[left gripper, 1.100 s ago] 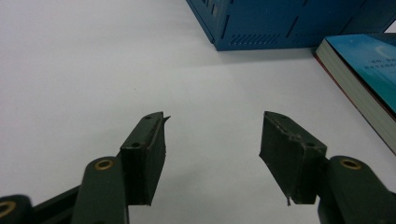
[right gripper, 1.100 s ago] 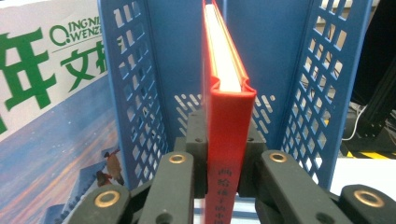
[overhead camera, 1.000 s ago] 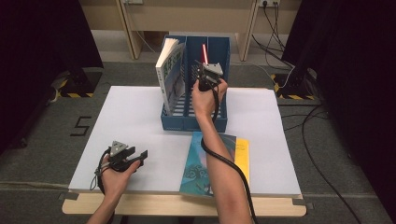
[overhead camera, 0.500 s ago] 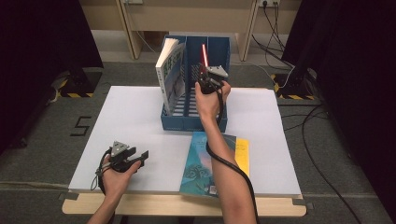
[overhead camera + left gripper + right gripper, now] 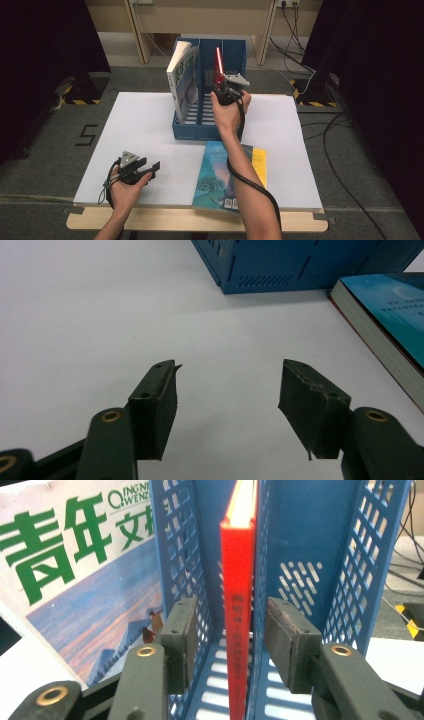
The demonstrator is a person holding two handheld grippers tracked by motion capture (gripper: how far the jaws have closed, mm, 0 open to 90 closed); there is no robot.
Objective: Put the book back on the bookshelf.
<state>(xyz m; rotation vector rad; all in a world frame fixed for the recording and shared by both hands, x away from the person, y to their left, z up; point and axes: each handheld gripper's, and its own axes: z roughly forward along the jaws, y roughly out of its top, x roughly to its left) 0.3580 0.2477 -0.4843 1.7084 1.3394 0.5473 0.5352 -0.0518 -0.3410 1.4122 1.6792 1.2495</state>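
Looks like lab recording bay: black curtains [image 5: 47,50] both sides, loose cables [image 5: 345,135] across grey carpet, hazard-taped floor feet [image 5: 75,100], white tabletop [image 5: 140,125].

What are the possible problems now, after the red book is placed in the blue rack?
1. The right gripper has just been opening; its pads stand clear of the red book, which is upright between them. It may tip against a divider.
2. Pulling back, a pad might catch the blue rack.
3. The magazine leans and may slide.
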